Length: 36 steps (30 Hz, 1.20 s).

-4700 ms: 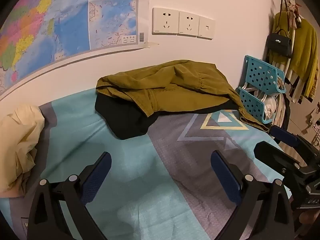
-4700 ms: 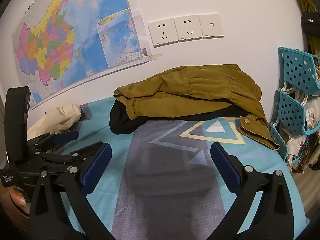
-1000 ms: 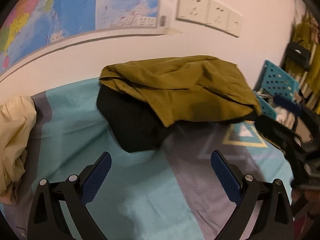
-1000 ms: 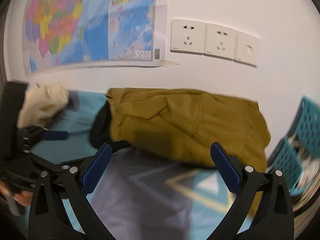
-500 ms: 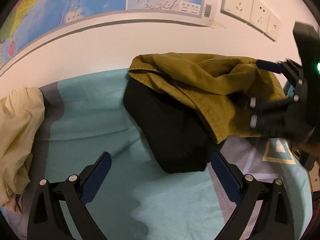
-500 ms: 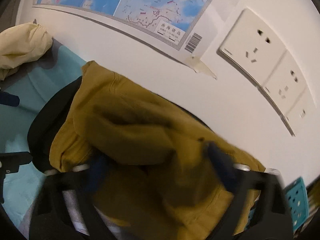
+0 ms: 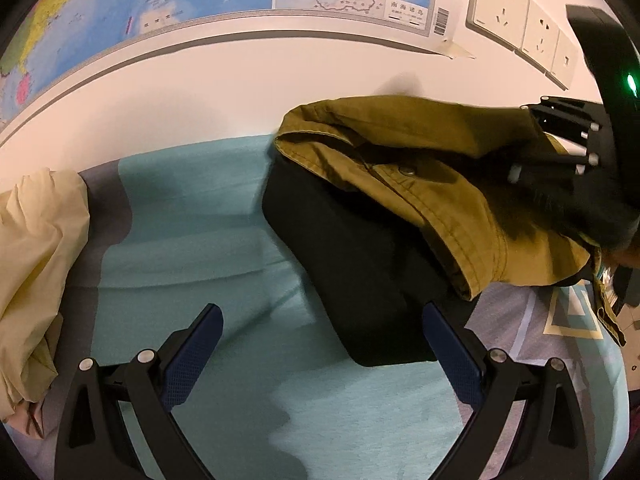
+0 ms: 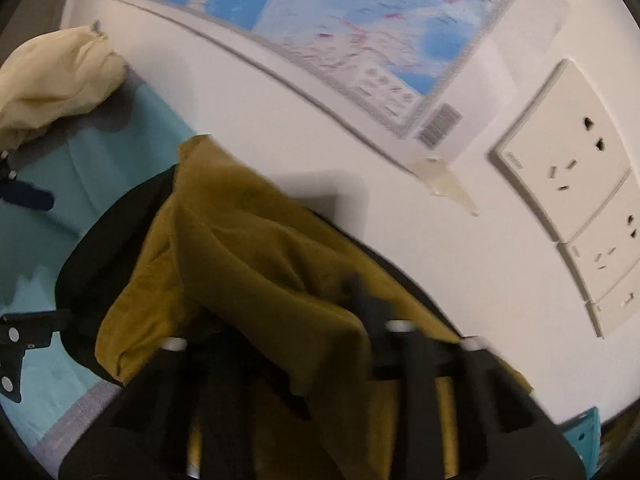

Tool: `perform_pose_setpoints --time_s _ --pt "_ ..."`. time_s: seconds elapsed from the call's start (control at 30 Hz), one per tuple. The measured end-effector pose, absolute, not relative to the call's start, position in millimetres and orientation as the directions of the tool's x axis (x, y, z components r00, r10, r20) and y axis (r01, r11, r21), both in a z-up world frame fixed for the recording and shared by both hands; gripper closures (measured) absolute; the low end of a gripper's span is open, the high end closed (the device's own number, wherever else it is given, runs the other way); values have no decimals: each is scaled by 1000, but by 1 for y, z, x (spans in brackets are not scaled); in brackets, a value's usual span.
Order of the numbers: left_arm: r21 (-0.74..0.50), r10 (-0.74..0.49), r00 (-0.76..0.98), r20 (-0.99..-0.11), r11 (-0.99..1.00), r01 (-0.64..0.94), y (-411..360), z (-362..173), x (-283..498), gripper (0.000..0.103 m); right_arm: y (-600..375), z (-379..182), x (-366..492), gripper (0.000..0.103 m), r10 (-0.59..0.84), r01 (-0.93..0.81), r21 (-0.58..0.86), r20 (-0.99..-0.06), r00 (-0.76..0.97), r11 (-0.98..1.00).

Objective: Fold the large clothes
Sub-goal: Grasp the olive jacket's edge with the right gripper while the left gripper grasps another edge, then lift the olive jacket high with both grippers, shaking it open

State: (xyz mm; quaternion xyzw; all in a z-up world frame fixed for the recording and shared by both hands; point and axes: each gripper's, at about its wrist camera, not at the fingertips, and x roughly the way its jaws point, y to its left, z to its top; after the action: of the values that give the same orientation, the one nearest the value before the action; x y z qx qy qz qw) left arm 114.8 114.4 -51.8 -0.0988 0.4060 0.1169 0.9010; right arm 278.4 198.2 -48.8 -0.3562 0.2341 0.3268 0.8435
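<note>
- The left tongs (image 7: 320, 356) are wide apart and hold nothing. They hang over the teal bed sheet (image 7: 192, 232).
- The right tongs (image 8: 280, 332) have just been closing, with the olive jacket (image 7: 440, 184) between them. They now pinch a fold of it.
- The jacket lies bunched at the far side of the bed, next to the white wall (image 7: 240, 92). Its long side runs left to right.
- It lies on top of a black garment (image 7: 352, 264).
- A cream cloth (image 7: 36, 256) sits far off to the left.
- A corner of a blue basket (image 8: 580, 436) shows on the right; what is in it cannot be seen.
</note>
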Motion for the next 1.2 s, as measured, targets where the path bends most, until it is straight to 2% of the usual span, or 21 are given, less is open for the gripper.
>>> perform_pose_setpoints --time_s 0.13,0.27,0.43,0.6,0.73,0.8,0.87,1.0,1.03,1.07,1.1,1.13,1.17,1.2 --pt "-91 110 672 -732 962 -256 120 -47 112 7 162 14 282 95 477 -731 -296 -599 644 615" --pt "-138 62 717 -695 966 -217 123 -40 111 7 110 77 287 96 547 -690 -126 -518 658 712" --pt "-159 -27 767 -642 982 -98 107 -36 114 7 40 126 288 96 562 -628 23 -474 678 778" --pt "-132 -122 797 -591 990 53 64 -34 115 7 3 139 288 96 558 -594 79 -462 690 800" --pt "7 -135 792 -596 985 174 23 -46 111 7 -2 143 290 96 562 -589 98 -456 690 802" --pt "66 -99 802 -589 983 170 16 -50 116 7 -7 149 289 96 572 -590 114 -446 689 799" --pt "59 -95 799 -593 985 161 11 -51 127 7 -11 154 289 96 577 -589 123 -434 692 799" --pt "98 -10 823 -569 992 80 9 -45 163 8 -24 162 284 96 579 -587 124 -415 702 800" --pt "74 -21 822 -569 994 76 13 -42 167 12 -28 163 281 96 575 -585 117 -410 708 803" --pt "38 -47 827 -561 996 83 20 -38 174 34 -32 165 279 96 572 -580 119 -408 712 806" --pt "10 -85 826 -557 994 109 25 -34 179 69 -38 169 277 96 570 -575 123 -404 715 809" --pt "-42 -165 804 -571 984 172 30 -28 187 92 -44 173 273 96 560 -565 117 -396 727 816" --pt "-66 -196 787 -585 979 194 32 -20 193 99 -49 178 270 96 549 -554 112 -391 738 825" --pt "-58 -194 798 -571 979 196 30 -12 196 99 -55 186 266 97 544 -548 112 -387 744 829"
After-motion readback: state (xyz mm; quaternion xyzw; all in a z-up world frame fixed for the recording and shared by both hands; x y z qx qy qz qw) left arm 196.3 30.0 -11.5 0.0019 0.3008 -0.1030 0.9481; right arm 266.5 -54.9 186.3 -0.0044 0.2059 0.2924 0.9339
